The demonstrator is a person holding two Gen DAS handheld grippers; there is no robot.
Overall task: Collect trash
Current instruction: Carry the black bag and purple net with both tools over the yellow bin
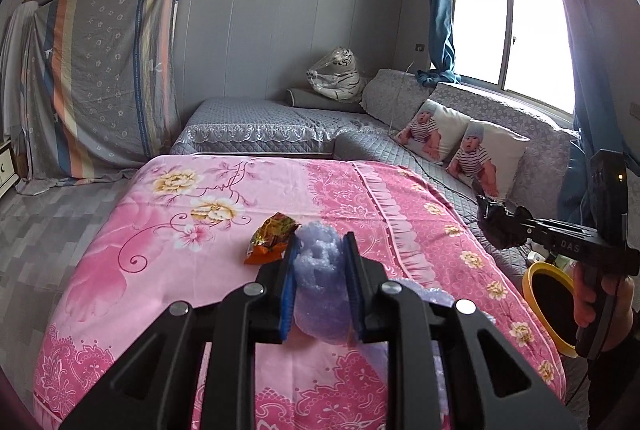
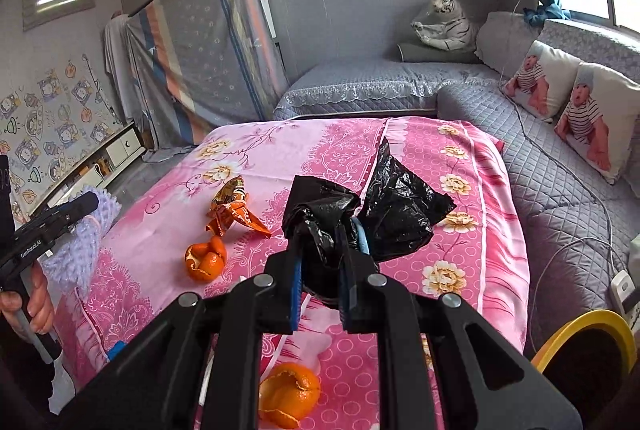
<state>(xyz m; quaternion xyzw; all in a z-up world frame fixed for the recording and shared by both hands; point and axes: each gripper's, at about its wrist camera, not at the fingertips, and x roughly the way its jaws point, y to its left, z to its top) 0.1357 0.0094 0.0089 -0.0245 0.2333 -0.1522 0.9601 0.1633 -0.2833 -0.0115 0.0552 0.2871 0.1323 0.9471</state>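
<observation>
Left gripper (image 1: 320, 250) clamped on purple foam net (image 1: 320, 282) above pink cloth (image 1: 160, 230). Wrapper (image 2: 234, 207) and peels (image 2: 205, 260) lying on cloth. Right gripper (image 2: 328, 234) gripping black bag (image 2: 384, 205). Yellow-rimmed bin (image 2: 560, 346) at right, contents unseen.

A low surface draped in a pink floral cloth (image 2: 472, 230) carries the litter. Directly on it lie a crumpled orange foil snack wrapper (image 2: 234, 207), a torn piece of orange mandarin peel (image 2: 205, 258) just in front of the wrapper, and a second, rounder mandarin peel (image 2: 290, 396) near the front edge.
</observation>
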